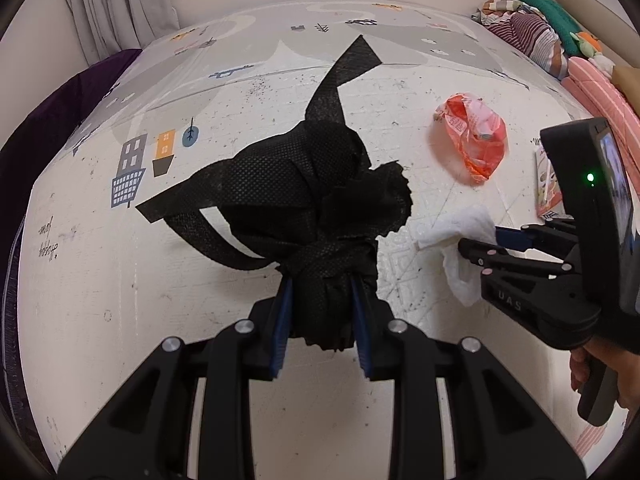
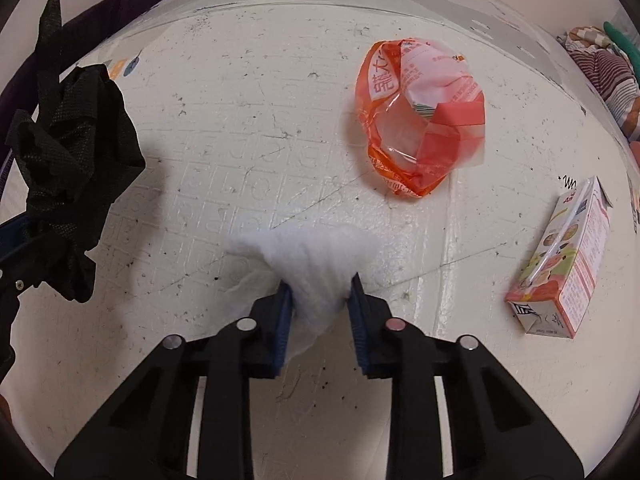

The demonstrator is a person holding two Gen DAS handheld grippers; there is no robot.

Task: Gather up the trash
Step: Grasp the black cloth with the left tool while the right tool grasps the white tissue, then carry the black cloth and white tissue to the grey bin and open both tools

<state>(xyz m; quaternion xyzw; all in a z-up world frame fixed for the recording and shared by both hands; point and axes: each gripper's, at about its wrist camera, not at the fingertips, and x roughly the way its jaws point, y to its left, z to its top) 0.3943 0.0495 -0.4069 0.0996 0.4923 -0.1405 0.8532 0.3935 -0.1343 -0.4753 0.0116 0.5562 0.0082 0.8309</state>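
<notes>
Left gripper clamps the bunched black bag, held above the mat. Right gripper pinches a white tissue over the mat. Beyond it lies an orange wrapper; far right, a carton on its side.

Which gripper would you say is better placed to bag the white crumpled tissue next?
Right gripper: it already pinches the white crumpled tissue, while the left gripper grips the black fabric bag.
</notes>
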